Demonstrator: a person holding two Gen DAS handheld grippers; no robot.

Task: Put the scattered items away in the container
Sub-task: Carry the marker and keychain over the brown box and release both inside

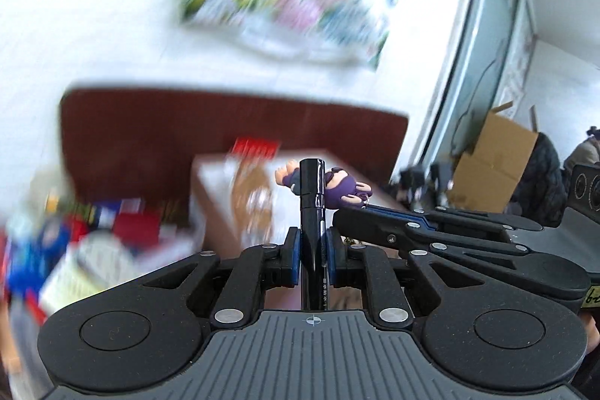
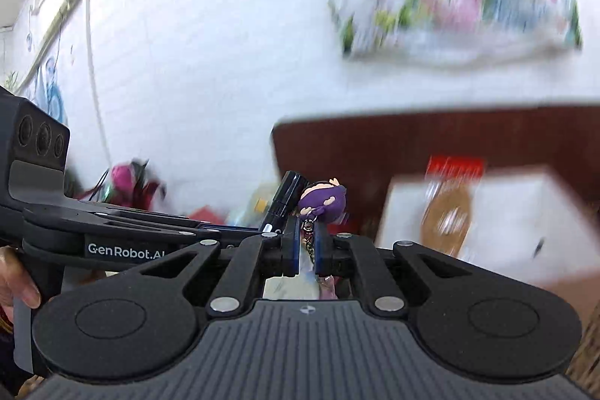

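Left gripper clamps black pen (perhaps a marker); right gripper pinches keychain.

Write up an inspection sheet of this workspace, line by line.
Surface: dark red-brown table, blurred.
Job's things: black pen upright in left tool; purple figure on a chain in right tool; white box on the table.
Clutter: blurred colourful packets at table's left.
Grippers: both tools shut on their items, side by side.
Cables: thin cord down the wall.
Surroundings: white tiled wall, floral cloth, cardboard box.
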